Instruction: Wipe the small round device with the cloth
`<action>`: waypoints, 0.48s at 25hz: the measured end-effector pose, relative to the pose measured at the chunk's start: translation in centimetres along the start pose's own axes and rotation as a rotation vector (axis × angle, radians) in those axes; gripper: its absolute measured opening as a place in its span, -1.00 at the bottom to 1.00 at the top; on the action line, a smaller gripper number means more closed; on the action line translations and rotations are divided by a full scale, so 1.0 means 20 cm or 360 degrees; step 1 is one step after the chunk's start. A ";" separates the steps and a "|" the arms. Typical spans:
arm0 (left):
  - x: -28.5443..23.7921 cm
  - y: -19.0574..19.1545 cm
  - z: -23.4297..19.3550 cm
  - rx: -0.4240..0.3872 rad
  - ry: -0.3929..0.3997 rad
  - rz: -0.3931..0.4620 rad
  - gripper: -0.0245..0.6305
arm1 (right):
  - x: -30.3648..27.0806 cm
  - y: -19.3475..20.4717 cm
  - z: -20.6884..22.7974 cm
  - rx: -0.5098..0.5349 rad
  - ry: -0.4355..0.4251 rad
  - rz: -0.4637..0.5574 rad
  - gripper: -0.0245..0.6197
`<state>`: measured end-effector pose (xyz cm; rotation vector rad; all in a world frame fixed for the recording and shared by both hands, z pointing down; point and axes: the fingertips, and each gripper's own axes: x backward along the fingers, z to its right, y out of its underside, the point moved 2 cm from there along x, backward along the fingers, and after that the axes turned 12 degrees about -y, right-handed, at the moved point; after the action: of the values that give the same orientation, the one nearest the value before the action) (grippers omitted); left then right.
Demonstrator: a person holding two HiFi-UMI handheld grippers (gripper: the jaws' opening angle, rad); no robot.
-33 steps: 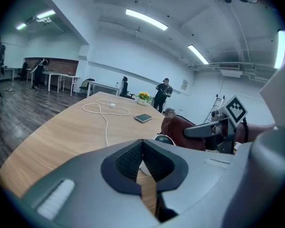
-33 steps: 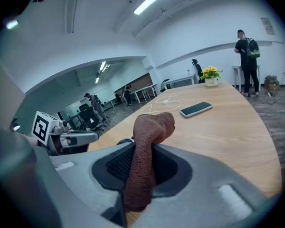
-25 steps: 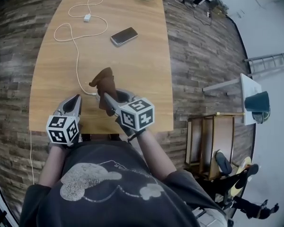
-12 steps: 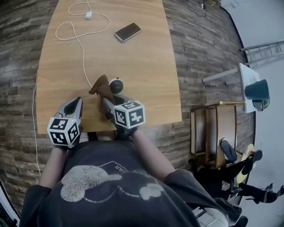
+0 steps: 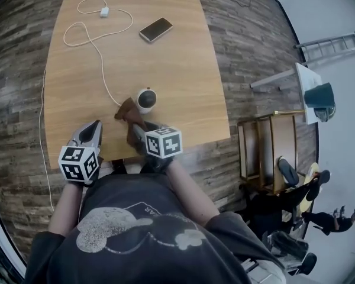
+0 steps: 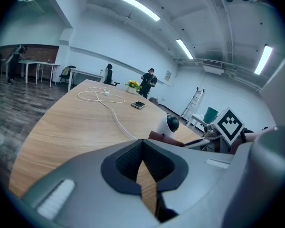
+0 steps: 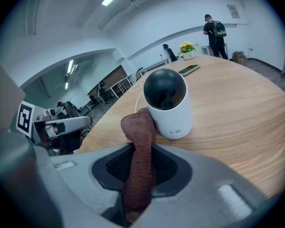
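Right tool (image 7: 141, 161) grips cloth (image 7: 138, 127) touching small round device (image 7: 166, 103); left tool (image 6: 143, 175) closed, empty.

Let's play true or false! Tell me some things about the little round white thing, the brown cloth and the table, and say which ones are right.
1. The right hand-held gripper is shut on the brown cloth. True.
2. The small round device is black all over. False: its body is white, and only the rounded front is dark.
3. The left hand-held gripper holds the phone. False: it holds nothing, and the phone lies farther up the table.
4. A white cable lies on the table. True.
5. The device has tipped onto its side. False: it stands upright, with the cloth right beside it.
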<state>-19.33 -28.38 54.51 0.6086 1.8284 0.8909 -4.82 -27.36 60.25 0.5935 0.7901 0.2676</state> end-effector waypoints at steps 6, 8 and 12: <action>-0.05 0.05 0.07 -0.0009 0.0095 -0.0026 -0.87 | 0.09 0.05 -0.09 0.0040 -0.0049 0.0029 -0.67; -0.05 0.04 0.09 -0.0048 0.0112 -0.0013 -0.87 | 0.11 0.06 -0.12 0.0053 -0.0071 0.0054 -0.67; -0.01 0.02 0.16 -0.0074 0.0087 0.0037 -0.87 | 0.21 0.06 -0.14 0.0067 -0.0131 0.0128 -0.67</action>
<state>-16.28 -27.29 54.19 0.5825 1.8472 0.9716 -4.06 -23.46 56.86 0.6727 0.6945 0.2988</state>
